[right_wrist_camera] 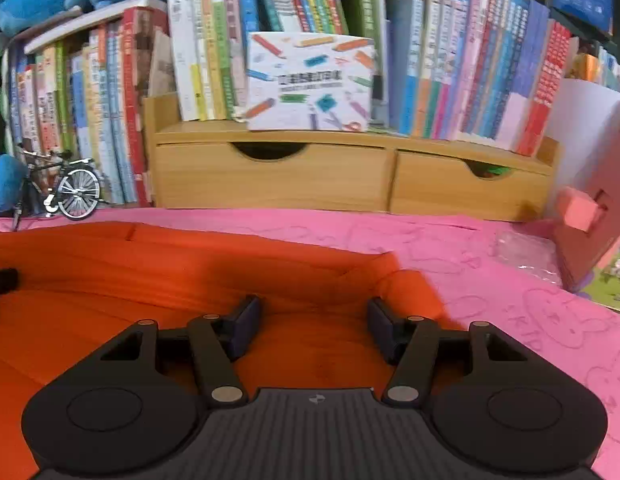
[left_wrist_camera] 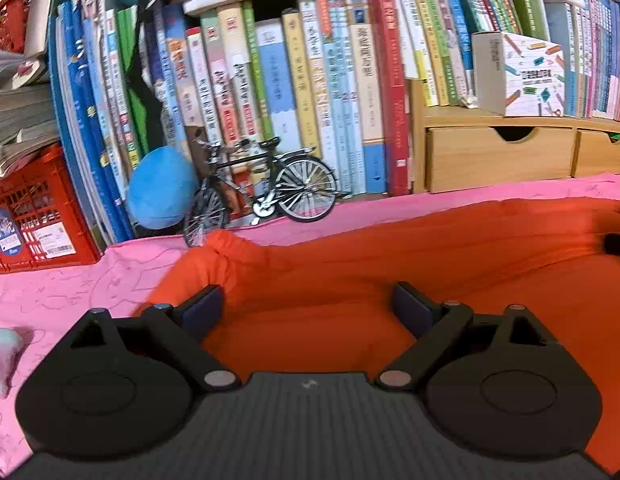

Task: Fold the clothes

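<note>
Nearest, the left tool hangs over the orange garment with its fingers spread wide and nothing between the pads; the cloth lies below them. The right tool is likewise parted, about halfway, above the garment's right end, and I cannot tell whether its pads touch the fabric. The garment is spread flat across a pink cloth printed with faint rabbit outlines, which covers the surface; its left corner bunches up a little and its right corner is folded to a point. A clear plastic wrapper lies on the pink cloth to the right, beside a leaning pinkish board. Farther back on the left stand a red plastic crate, a blue plush toy and a small model bicycle at the cloth's far edge. To the right of these sits a wooden two-drawer organiser bearing a box with a pencil pattern. Rows of upright books fill the whole far wall.
</note>
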`<state>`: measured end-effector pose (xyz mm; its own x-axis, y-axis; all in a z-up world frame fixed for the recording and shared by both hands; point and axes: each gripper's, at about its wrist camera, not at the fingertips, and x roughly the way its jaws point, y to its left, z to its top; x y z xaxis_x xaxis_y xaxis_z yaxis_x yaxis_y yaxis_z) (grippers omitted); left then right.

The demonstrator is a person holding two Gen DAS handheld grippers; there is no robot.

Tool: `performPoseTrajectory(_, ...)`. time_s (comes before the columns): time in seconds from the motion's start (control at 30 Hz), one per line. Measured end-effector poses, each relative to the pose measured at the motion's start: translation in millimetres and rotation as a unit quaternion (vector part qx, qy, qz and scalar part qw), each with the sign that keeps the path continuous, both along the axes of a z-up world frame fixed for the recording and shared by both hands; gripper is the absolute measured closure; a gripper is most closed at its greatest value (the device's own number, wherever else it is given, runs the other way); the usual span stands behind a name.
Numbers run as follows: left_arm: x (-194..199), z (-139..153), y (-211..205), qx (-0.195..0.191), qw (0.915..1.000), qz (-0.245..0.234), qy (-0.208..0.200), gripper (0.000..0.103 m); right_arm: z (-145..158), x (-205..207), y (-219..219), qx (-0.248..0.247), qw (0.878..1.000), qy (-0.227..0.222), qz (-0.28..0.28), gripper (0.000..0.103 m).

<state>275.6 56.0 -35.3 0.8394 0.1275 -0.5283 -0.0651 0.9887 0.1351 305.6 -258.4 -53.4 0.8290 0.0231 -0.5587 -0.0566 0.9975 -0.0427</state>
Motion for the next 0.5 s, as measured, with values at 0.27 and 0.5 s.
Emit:
performPoseTrajectory(0.27,7.8,-0.2,51.8,-0.062,0.9946,0.075,0.036,0.009,-2.9,4.9,-15.5,0.016,0.999,-0.001,-0.037,0.045)
performPoseTrajectory(0.5,8.3,-5.3,55.7,-0.071,0.9933,0.077,0.048,0.009,-6.4,9.9,-14.7,-0.027,0.988,0.002,-0.151,0.030)
